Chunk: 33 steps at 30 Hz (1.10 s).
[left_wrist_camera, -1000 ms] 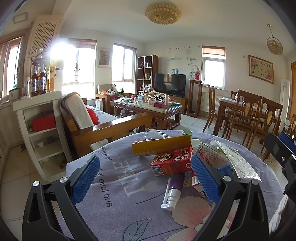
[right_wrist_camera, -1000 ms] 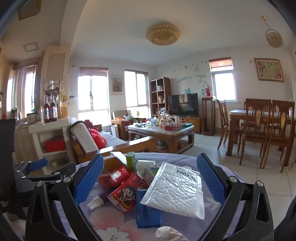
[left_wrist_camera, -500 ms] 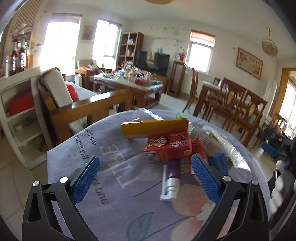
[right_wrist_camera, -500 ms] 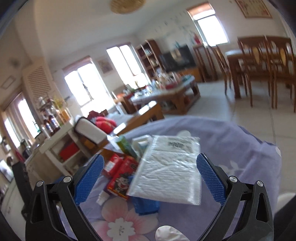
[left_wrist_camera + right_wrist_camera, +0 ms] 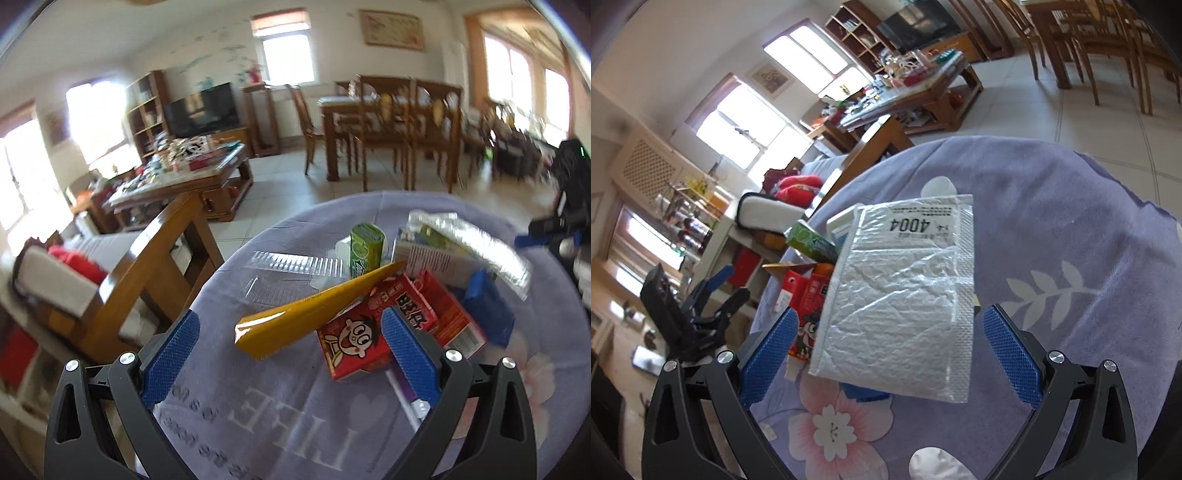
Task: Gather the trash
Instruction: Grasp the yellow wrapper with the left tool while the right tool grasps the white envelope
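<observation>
The light, crinkly padded envelope (image 5: 901, 291) lies atop the trash pile on the desk (image 5: 1089, 221) at twelve o'clock of the right gripper (image 5: 890, 350), both grippers' fingers apart and empty; pinch its near edge.

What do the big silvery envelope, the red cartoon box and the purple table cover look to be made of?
The silvery envelope looks like a plastic bubble mailer: crinkled, glossy film with a padded texture and a printed label. The red cartoon box appears to be printed, lightly glossy cardboard, with sharp folded edges. The purple table cover seems woven fabric, matte, draping softly over the round edge.
</observation>
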Each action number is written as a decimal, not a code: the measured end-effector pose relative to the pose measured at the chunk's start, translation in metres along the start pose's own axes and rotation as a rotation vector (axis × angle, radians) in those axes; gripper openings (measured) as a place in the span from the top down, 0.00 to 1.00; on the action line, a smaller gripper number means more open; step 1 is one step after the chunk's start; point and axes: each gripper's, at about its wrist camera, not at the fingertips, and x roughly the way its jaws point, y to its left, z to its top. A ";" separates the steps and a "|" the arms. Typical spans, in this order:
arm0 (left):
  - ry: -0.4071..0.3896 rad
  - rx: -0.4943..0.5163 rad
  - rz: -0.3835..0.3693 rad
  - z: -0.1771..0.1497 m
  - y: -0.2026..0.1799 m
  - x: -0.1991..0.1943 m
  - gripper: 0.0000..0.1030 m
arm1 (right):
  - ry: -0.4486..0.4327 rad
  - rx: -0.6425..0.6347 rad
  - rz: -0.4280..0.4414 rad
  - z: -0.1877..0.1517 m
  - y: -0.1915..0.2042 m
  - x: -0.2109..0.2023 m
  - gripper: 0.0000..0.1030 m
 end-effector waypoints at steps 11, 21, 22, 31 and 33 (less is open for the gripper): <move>0.028 0.133 -0.119 -0.002 0.003 0.040 0.05 | 0.061 0.099 0.106 -0.005 -0.032 0.013 0.04; 0.026 0.038 -0.308 0.001 0.016 0.052 0.46 | 0.076 0.107 0.154 -0.010 -0.037 0.016 0.15; 0.029 0.022 -0.315 0.001 0.018 0.053 0.48 | 0.077 0.112 0.164 -0.011 -0.038 0.015 0.17; 0.019 0.026 -0.291 -0.005 -0.003 0.043 0.79 | 0.040 0.129 0.231 -0.017 -0.038 0.011 0.71; 0.000 0.042 -0.257 -0.006 -0.010 0.036 0.83 | 0.025 0.125 0.249 -0.018 -0.037 0.005 0.84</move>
